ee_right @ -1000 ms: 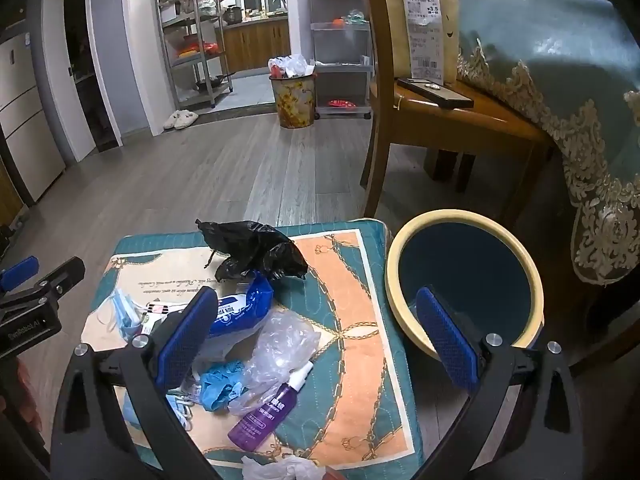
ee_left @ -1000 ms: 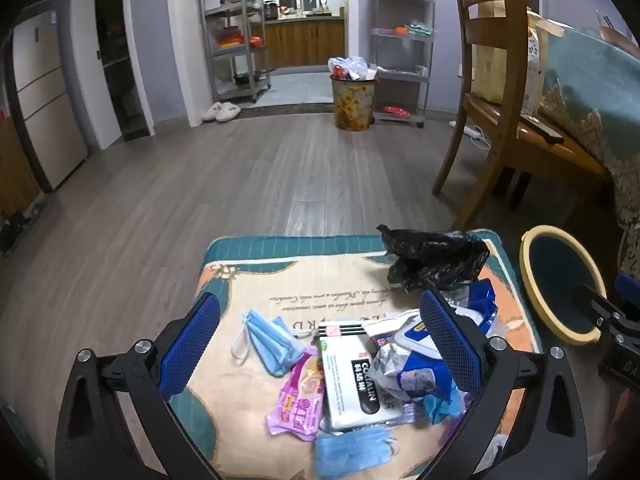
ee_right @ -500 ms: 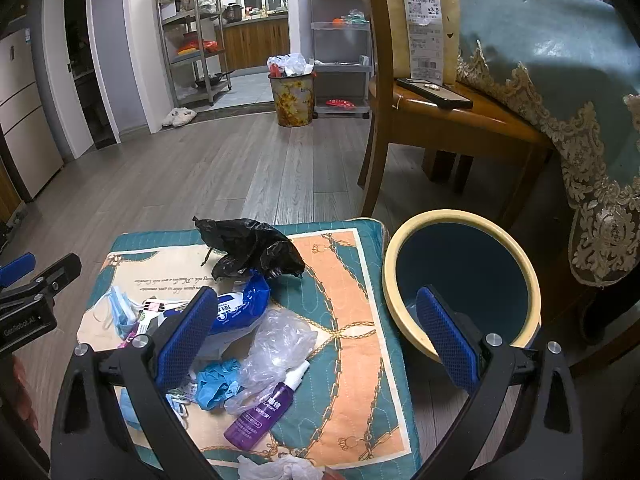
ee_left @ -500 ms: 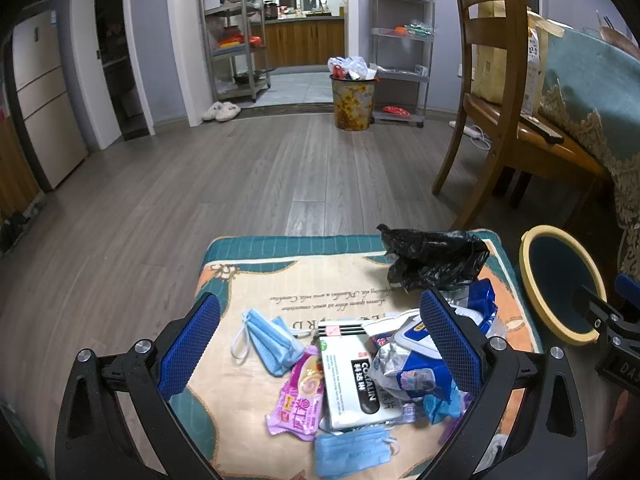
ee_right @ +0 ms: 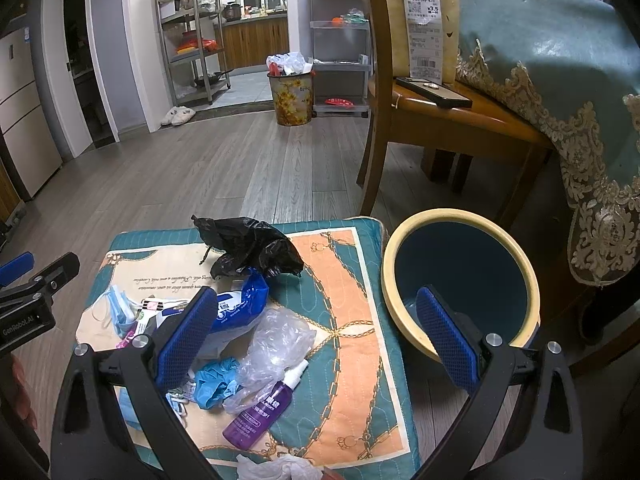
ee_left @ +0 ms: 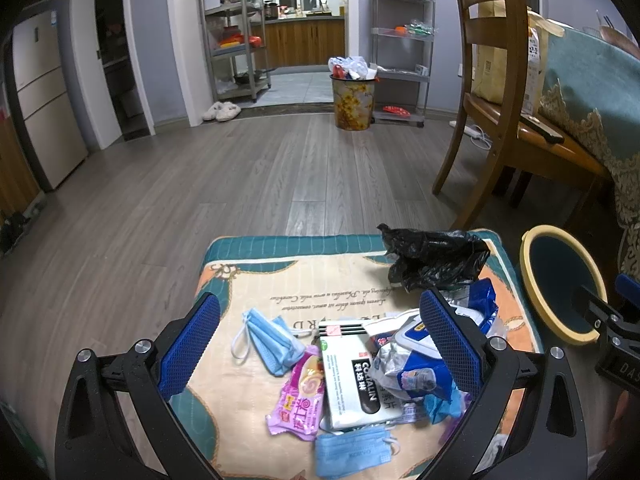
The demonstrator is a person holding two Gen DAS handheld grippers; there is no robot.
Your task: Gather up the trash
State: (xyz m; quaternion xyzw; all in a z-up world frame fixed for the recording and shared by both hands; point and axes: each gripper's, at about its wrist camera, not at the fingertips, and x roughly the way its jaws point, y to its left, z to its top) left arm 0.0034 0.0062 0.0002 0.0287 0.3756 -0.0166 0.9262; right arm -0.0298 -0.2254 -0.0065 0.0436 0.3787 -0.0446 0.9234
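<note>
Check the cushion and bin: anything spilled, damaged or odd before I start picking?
Nothing looks spilled or broken. The purple spray bottle lies on its side among the trash on the cushion, partly under a clear plastic bag. The yellow-rimmed bin stands upright beside the cushion. Both claws are open and hold nothing.

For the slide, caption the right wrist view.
Open right gripper hovers over littered cushion, purple spray bottle below, yellow-rimmed bin alongside.

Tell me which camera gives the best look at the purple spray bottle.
The right wrist view. There the purple spray bottle lies in full on the mat, white nozzle to base, partly under a clear plastic bag. In the left wrist view only a purple sliver may show behind that gripper's right finger; it cannot be made out.
</note>
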